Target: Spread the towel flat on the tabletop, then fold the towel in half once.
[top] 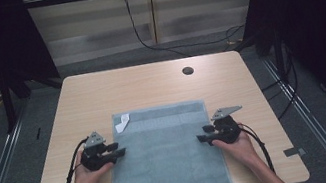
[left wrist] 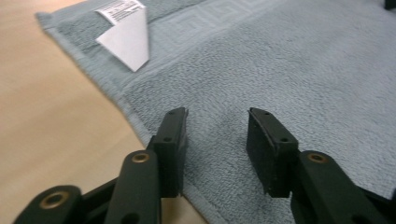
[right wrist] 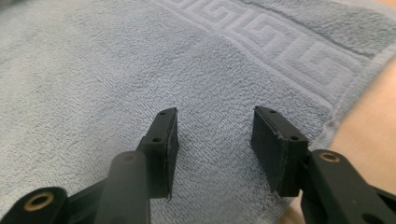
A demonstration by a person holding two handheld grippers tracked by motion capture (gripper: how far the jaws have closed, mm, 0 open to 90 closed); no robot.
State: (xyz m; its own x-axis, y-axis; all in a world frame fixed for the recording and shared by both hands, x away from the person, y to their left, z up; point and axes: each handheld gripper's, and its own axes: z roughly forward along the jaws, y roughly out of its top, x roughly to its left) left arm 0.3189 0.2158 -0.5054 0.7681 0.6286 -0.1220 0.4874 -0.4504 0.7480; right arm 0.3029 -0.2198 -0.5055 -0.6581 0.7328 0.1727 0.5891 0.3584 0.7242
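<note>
A grey-blue towel (top: 167,156) lies flat on the wooden table (top: 149,83), reaching to the near edge. A white label (top: 122,123) sticks out at its far left corner, also visible as the label (left wrist: 126,32). My left gripper (top: 119,148) sits at the towel's left edge, open, its jaws over the towel (left wrist: 261,70) with nothing between them. At the towel's right edge my right gripper (top: 201,134) is open above the terry cloth (right wrist: 93,70), close to the woven key-pattern band (right wrist: 280,44). Both point inward at each other.
A round cable hole (top: 188,71) is in the table's far right part. Bare wood (left wrist: 42,116) runs along the towel's left side. Black cables (top: 152,42) lie on the floor behind the table, and dark curtains stand at both sides.
</note>
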